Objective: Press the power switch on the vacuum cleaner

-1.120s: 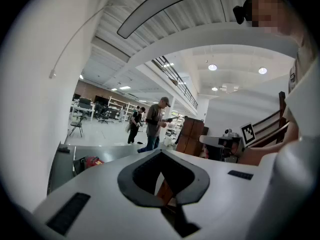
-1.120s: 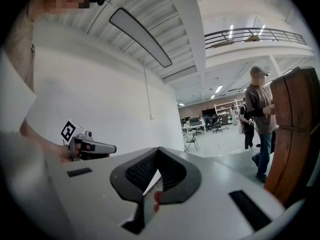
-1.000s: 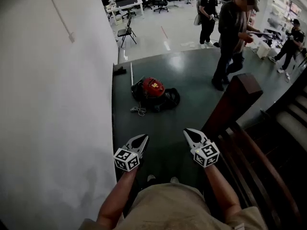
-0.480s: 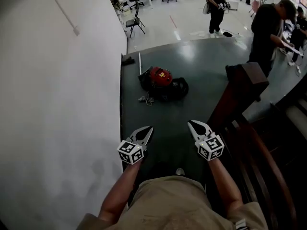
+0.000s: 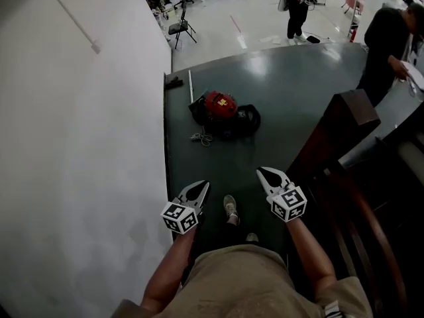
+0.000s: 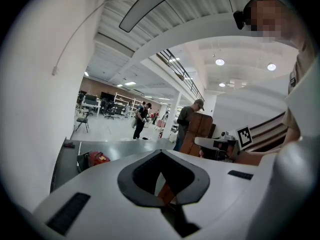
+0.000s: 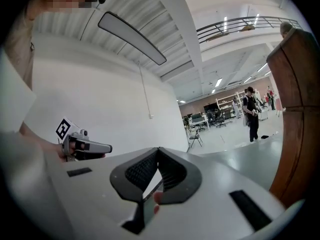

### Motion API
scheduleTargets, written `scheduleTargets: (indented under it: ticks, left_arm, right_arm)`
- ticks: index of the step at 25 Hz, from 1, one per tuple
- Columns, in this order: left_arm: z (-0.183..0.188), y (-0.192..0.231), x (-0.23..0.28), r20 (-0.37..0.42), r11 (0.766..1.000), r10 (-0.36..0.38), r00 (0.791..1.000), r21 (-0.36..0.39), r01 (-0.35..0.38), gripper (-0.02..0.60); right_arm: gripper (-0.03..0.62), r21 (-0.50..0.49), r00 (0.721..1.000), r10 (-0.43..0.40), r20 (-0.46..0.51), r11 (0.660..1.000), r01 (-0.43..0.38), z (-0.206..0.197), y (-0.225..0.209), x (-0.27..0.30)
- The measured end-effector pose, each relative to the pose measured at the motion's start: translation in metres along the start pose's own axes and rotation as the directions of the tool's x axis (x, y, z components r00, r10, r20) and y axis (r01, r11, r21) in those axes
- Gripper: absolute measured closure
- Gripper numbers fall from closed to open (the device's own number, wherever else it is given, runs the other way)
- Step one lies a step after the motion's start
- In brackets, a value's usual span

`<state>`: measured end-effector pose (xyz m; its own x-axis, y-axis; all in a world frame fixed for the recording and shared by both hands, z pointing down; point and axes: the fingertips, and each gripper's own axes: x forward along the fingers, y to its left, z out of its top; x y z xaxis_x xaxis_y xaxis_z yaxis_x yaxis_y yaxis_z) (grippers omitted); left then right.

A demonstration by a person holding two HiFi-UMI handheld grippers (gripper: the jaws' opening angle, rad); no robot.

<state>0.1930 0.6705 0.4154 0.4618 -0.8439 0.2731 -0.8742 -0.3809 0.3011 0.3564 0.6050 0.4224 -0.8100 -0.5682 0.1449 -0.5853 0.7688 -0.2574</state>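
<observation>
Your fingers (image 5: 192, 195) are pinched together, empty, on left gripper (image 5: 203, 185) and right gripper (image 5: 261, 172), with the red vacuum cleaner (image 5: 220, 105) well ahead of them; its rigid, probably heavy shell should stay put, so poke the switch with one closed tip rather than gripping.

A dark grey-green glossy floor (image 5: 291, 91) is seen, bounded on the left by a white wall (image 5: 79, 144). A red canister vacuum cleaner (image 5: 220, 105) is set on it near the wall, with a black bundle (image 5: 246, 119) touching its right side and a coiled pale cord (image 5: 201, 138) just beside its near edge. A thin white tube (image 5: 191, 87) and a small black object (image 5: 174, 83) are laid by the wall. Beyond, on a pale floor (image 5: 218, 38), a black folding chair (image 5: 179, 28) is stood.
</observation>
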Motion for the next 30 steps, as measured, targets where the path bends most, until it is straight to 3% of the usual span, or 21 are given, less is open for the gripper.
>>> scheduleTargets:
  ticks: [11, 20, 30]
  left_arm:
    - [0.054, 0.083, 0.101, -0.011, 0.995, -0.096, 0.995, -0.009, 0.096, 0.577]
    - [0.099, 0.161, 0.162, 0.001, 0.983, -0.186, 0.983, 0.006, 0.186, 0.577]
    - [0.115, 0.219, 0.198, 0.012, 0.973, -0.229, 0.973, -0.003, 0.229, 0.577]
  right_arm:
    - [0.585, -0.032, 0.998, -0.042, -0.044, 0.999, 0.041, 0.037, -0.055, 0.095]
    - [0.585, 0.076, 0.993, -0.102, -0.059, 0.991, 0.106, 0.06, -0.1, 0.165]
    - [0.585, 0.078, 0.999, -0.046, -0.025, 0.996, 0.048, 0.076, -0.102, 0.227]
